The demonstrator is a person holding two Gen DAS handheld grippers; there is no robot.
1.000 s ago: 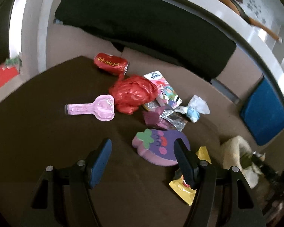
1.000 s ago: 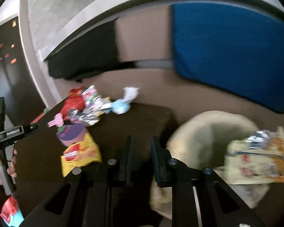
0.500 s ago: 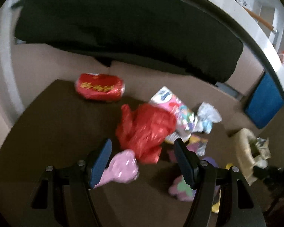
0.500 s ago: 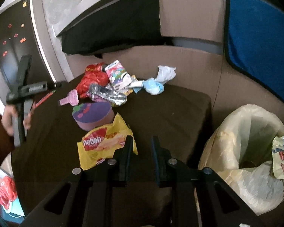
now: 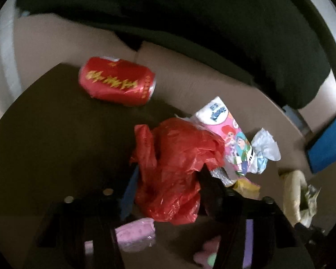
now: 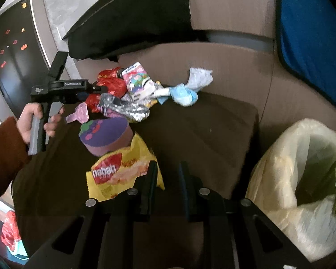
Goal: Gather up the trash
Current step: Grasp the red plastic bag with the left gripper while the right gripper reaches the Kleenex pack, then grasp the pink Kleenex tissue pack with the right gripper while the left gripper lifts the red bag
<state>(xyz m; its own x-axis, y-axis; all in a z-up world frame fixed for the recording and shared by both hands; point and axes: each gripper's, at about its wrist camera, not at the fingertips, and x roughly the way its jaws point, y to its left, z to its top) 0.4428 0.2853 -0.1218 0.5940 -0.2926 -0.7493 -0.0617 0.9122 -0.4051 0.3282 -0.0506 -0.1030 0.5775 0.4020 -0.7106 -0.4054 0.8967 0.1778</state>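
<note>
Between the left gripper's [image 5: 168,179] two fingers sits the crumpled red plastic bag [image 5: 177,165], on the dark brown table [image 5: 56,134]. The jaws are closing w/ the bag between them; whether the pads already press it can't be told, since the bag hides both fingertips. Just behind the bag lies the pink cartoon carton [image 5: 230,139], w/ a white-and-blue wad [image 5: 263,150] at its far end. Farther back, apart from the pile, a red can [image 5: 117,85] lies on its side near the table edge. A pink wrapper [image 5: 135,237] shows low, under the gripper.

Right wrist view adds what the left misses — the person's hand [image 6: 37,123] on the left gripper's handle, a rust-brown sleeve [image 6: 4,157], a crumpled foil wrapper [image 6: 125,108] and a purple box [image 6: 105,134] resting on the yellow Nabati bag [image 6: 121,170]. The right gripper [image 6: 165,179] hangs over the table's near edge, jaws narrow w/ nothing between them, its left finger in front of the yellow bag's corner. Beside the table stands the cream-lined bin [image 6: 277,161] — some packaging already inside.
</note>
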